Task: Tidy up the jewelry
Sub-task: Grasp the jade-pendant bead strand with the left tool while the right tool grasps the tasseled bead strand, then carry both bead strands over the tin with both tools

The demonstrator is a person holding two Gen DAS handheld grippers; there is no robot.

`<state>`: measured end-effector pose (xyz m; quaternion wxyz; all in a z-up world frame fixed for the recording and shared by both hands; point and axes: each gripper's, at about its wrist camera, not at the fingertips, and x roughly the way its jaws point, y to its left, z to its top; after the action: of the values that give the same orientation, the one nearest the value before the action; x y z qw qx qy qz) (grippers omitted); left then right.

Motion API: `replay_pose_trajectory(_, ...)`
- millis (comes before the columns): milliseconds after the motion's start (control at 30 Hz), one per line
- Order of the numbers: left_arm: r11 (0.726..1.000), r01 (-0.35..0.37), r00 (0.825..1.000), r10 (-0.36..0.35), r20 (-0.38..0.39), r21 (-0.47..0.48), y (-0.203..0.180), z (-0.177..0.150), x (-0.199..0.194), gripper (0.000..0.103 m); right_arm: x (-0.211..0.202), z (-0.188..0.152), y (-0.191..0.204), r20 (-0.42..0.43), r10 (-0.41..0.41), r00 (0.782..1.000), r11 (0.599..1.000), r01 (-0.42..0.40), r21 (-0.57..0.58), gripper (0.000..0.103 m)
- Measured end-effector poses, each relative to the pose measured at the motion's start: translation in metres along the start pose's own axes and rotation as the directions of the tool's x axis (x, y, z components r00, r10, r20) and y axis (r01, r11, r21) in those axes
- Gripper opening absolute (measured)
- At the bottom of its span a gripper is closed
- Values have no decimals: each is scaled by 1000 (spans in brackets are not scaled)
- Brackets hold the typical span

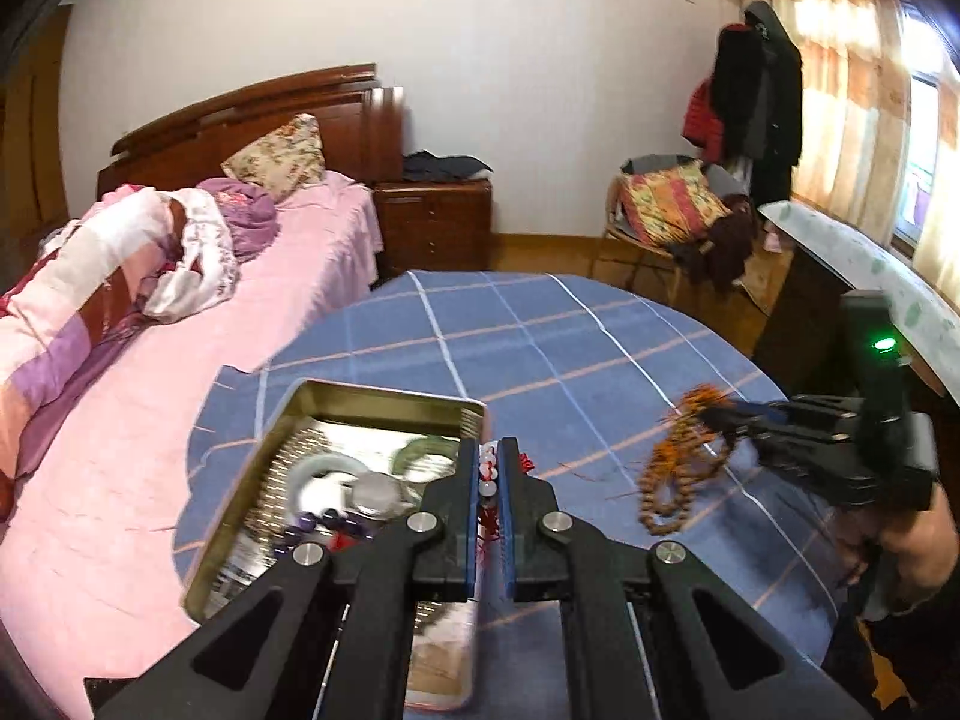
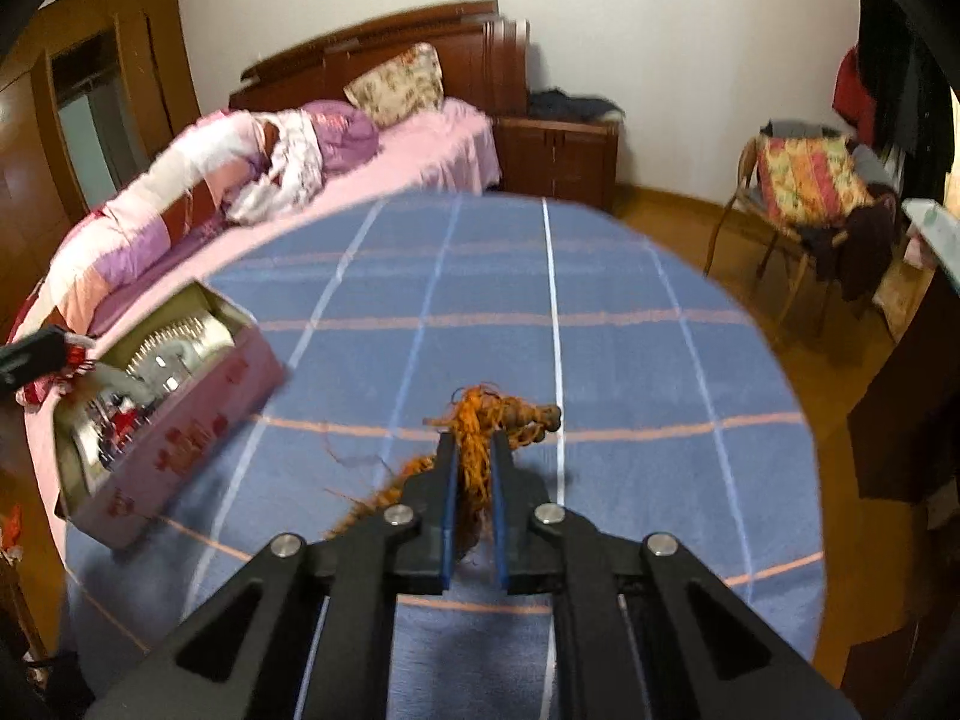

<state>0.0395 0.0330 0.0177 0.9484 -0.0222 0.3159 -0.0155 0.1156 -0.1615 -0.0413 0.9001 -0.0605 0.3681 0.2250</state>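
Observation:
An open pink tin [image 1: 384, 396] [image 2: 198, 450] with a shiny inside stands on the blue checked tablecloth [image 1: 540, 348] and holds bangles and beads. My left gripper [image 1: 489, 450] is shut on a red and white bead bracelet [image 1: 487, 480] at the tin's right rim. My right gripper [image 2: 474, 444] [image 1: 708, 414] is shut on a brown bead necklace with orange tassels [image 2: 480, 420] [image 1: 678, 468], held just above the cloth to the right of the tin.
The round table [image 2: 600, 300] stands beside a bed with pink sheets [image 1: 120, 420]. A nightstand [image 1: 432, 222], a chair piled with cushions and clothes [image 1: 678, 204] and a dark cabinet [image 2: 900, 420] stand around it.

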Motion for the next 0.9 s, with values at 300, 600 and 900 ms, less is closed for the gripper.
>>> replay_pose_trajectory(300, 999, -35, 999, 36, 34, -31, 28, 6, -5, 4, -35, 39, 32, 119, 6, 993, 997, 3, -73, 11)
replay_pose_trajectory(600, 996, -69, 996, 72, 46, -50, 52, 7, -10, 4, -49, 63, 77, 188, 65, 980, 986, -35, -160, 11)
replay_pose_trajectory(900, 992, -97, 995, 98, 16, -77, 73, -1, -3, 4, -45, 72, 126, 196, 172, 965, 962, -122, -243, 11)
